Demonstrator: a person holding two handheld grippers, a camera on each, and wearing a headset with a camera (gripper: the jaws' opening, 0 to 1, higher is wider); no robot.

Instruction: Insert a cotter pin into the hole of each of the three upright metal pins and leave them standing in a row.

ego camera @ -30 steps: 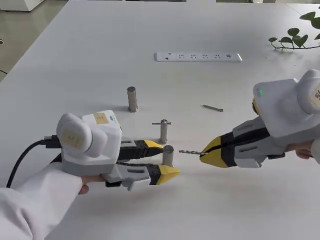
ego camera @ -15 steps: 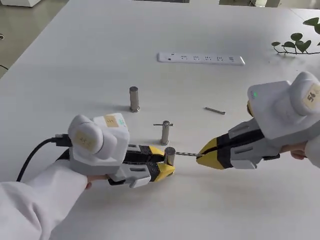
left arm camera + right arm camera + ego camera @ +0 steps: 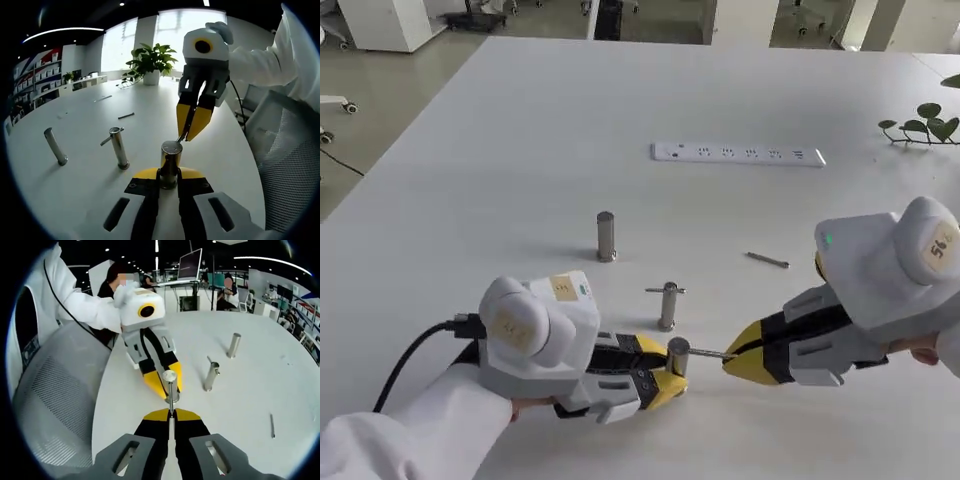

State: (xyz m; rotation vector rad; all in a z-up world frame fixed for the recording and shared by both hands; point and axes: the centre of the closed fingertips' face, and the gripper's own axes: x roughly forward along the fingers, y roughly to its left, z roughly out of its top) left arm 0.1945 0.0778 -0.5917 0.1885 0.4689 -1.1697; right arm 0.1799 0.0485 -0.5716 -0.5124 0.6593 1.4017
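Observation:
Three metal pins stand on the white table (image 3: pixel 520 130). The far pin (image 3: pixel 606 236) is bare. A cotter pin crosses the top of the middle pin (image 3: pixel 667 305). My left gripper (image 3: pixel 670 370) is shut on the near pin (image 3: pixel 677 356), with its jaws on the lower shaft (image 3: pixel 170 161). From the right, my right gripper (image 3: pixel 730 360) is shut on a thin cotter pin (image 3: pixel 708 352), whose tip meets the near pin's head (image 3: pixel 169 382). Whether the tip is inside the hole cannot be told.
A loose cotter pin (image 3: pixel 767 260) lies right of the middle pin. At the back sit a white power strip (image 3: pixel 738 154) and, at the right edge, a trailing plant (image 3: pixel 925 118). A black cable (image 3: pixel 415 355) leaves the left gripper.
My left gripper's jaws have narrowed onto the near pin. The right gripper has carried the cotter pin leftward until its tip reaches the pin's head. The head camera has shifted.

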